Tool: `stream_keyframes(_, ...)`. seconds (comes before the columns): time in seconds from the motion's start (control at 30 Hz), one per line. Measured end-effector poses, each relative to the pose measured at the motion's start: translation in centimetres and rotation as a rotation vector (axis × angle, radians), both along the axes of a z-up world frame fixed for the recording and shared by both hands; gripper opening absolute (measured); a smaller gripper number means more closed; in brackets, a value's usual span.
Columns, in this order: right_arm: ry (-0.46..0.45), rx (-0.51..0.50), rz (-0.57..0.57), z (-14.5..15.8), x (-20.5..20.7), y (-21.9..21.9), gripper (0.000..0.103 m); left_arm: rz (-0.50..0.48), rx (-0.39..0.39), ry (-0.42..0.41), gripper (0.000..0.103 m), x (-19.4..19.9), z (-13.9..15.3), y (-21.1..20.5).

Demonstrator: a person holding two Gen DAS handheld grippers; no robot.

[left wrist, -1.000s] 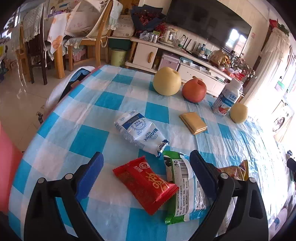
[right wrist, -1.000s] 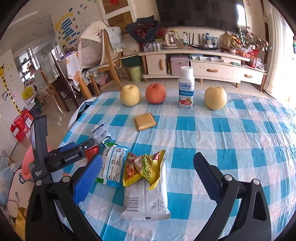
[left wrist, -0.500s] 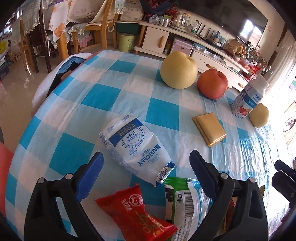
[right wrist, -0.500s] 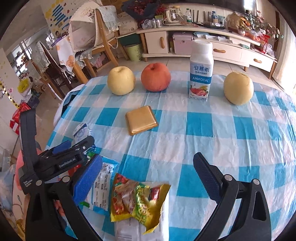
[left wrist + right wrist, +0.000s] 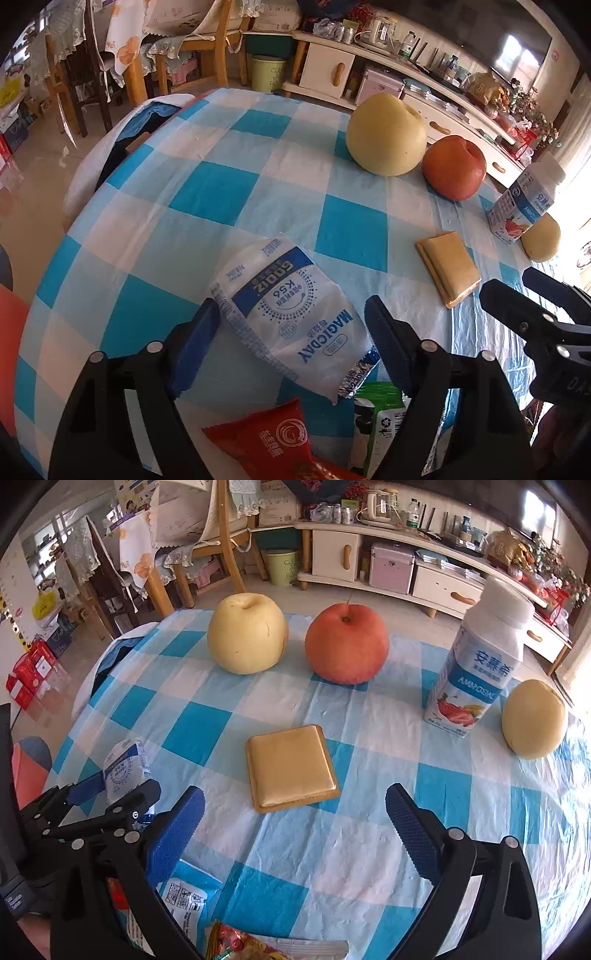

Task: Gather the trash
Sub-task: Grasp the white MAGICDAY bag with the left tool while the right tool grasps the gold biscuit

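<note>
Two grippers over the checked bench, both angled down at it. Step in hand: first pickup of trash, left gripper going for the white-blue wrapper. Wrapper lies flat between its blue pads; jaws are closing, left pad looks at or just off the wrapper's edge, right pad apart from it, so no grip yet. Red wrapper at 6 o'clock from the white one, green-white wrapper at 5 o'clock, both flat and untouched. Right gripper is wide open with nothing in it, aimed at the tan square packet, which sits just ahead of its tips at 12 o'clock, not between them. More wrappers lie under the right gripper at 6 to 7 o'clock; details cut off. Pear, apple, yogurt bottle and a second pear stand along the far side, 11 to 2 o'clock in the right view; likely not trash. Next, as I judge it: left jaws need to finish closing so the thin film bunches up instead of sliding, then lift. No bin seen on the bench; drop spot unknown. Right needs to go lower and forward before closing on the flat packet.
</note>
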State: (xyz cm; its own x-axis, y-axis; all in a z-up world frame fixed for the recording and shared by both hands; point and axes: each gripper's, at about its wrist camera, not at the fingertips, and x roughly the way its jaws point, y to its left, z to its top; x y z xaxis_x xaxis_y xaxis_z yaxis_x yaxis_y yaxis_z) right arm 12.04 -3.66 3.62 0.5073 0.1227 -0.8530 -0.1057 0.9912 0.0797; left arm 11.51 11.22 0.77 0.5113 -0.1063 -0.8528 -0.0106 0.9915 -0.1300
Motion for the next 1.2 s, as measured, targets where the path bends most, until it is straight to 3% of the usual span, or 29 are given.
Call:
stream_keyframes(0.23, 0.011, -0.059, 0.010, -1.7, 1.5, 0.3, 0.096, -0.033, 0.003, -0.012, 0.061, 0.0, 0.1, 0.0)
stream_keyframes(0.27, 0.013, -0.055, 0.008, -1.8, 1.7, 0.2, 0.091, -0.040, 0.000, -0.013, 0.058, -0.1, 0.2, 0.0)
stream_keyframes(0.3, 0.017, -0.048, 0.009, -2.0, 1.9, 0.2, 0.080, -0.045, -0.001, -0.014, 0.055, 0.0, 0.2, 0.0)
stream_keyframes(0.33, 0.024, -0.043, 0.008, -2.3, 2.1, 0.1, 0.077, -0.049, -0.003, -0.015, 0.054, -0.1, 0.2, 0.0)
stream_keyframes(0.57, 0.029, -0.042, 0.025, -3.1, 2.1, 0.3, 0.077, -0.061, -0.032, -0.017, 0.039, -0.2, 0.2, 0.3)
stream_keyframes(0.7, 0.047, -0.042, 0.033, -3.5, 2.1, 0.4, 0.063, -0.076, -0.043, -0.018, 0.031, -0.3, 0.1, 0.1)
stream_keyframes(0.8, 0.041, -0.059, 0.043, -3.5, 1.9, 0.6, 0.062, -0.090, -0.049, -0.017, 0.027, -0.4, 0.1, -0.2)
stream_keyframes(1.2, 0.008, -0.099, 0.059, -3.2, 1.2, 1.2, 0.060, -0.133, -0.107, -0.029, 0.025, -1.1, 0.4, -0.4)
